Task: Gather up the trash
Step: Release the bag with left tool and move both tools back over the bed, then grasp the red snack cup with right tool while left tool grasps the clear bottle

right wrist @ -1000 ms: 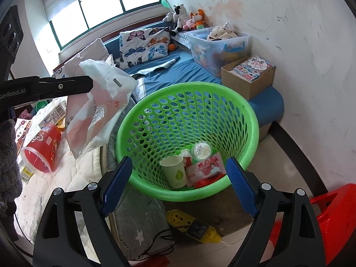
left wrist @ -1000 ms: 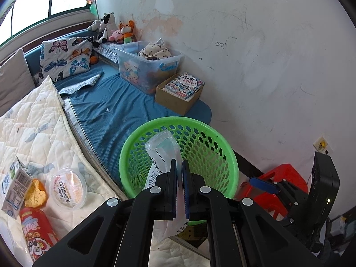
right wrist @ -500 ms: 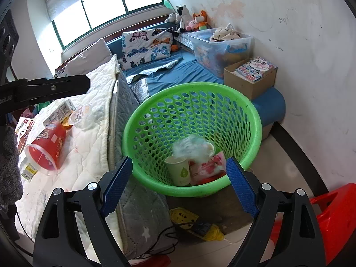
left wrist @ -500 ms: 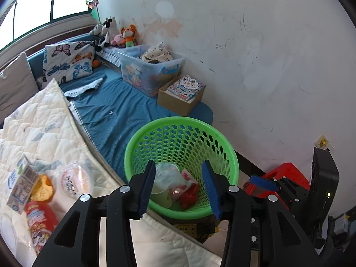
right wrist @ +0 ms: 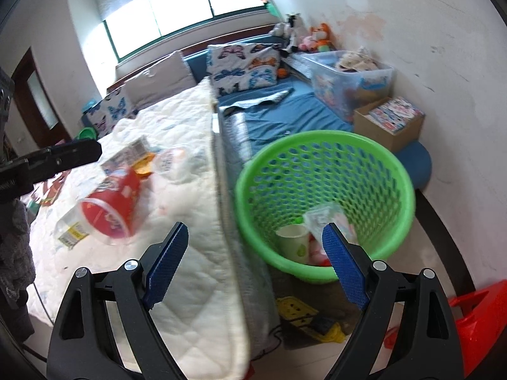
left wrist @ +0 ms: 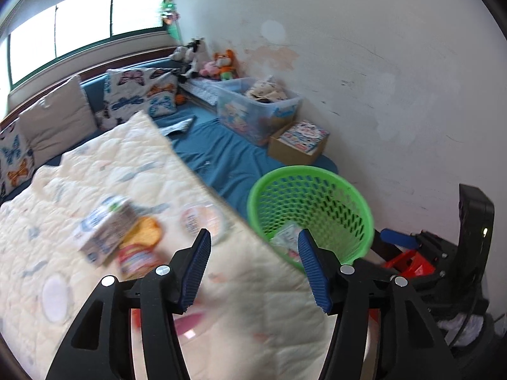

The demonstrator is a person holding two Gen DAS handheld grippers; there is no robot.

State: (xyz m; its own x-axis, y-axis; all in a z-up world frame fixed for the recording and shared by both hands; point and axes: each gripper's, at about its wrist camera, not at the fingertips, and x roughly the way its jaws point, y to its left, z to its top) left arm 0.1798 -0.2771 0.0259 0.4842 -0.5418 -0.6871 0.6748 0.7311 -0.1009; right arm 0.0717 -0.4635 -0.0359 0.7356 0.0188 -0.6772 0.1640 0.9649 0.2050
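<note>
Trash lies in two places; some sits in the green basket (right wrist: 326, 171) on the floor beside the mattress, where we see a paper cup (right wrist: 294, 243) and a crumpled clear plastic bag (right wrist: 326, 218) among other wrappers; the rest is scattered on the white quilt (left wrist: 104, 171). On the quilt we make out a red cup (right wrist: 112, 202) on its side, a carton (left wrist: 104, 231), an orange snack piece (left wrist: 144, 231) touching the carton, and a clear lidded tub (left wrist: 202, 218) near the quilt's edge, though blur smears the details. Our left gripper (left wrist: 252, 267) has just been opening; its blue pads stand spread over the quilt's edge with nothing between them. Our right gripper (right wrist: 253, 264) is spread wide too, empty, hanging over the mattress edge and the basket's near rim. A yellow power strip (right wrist: 304, 313) lies on the floor below the basket; a red stool (right wrist: 481, 316) stands at the right.
</note>
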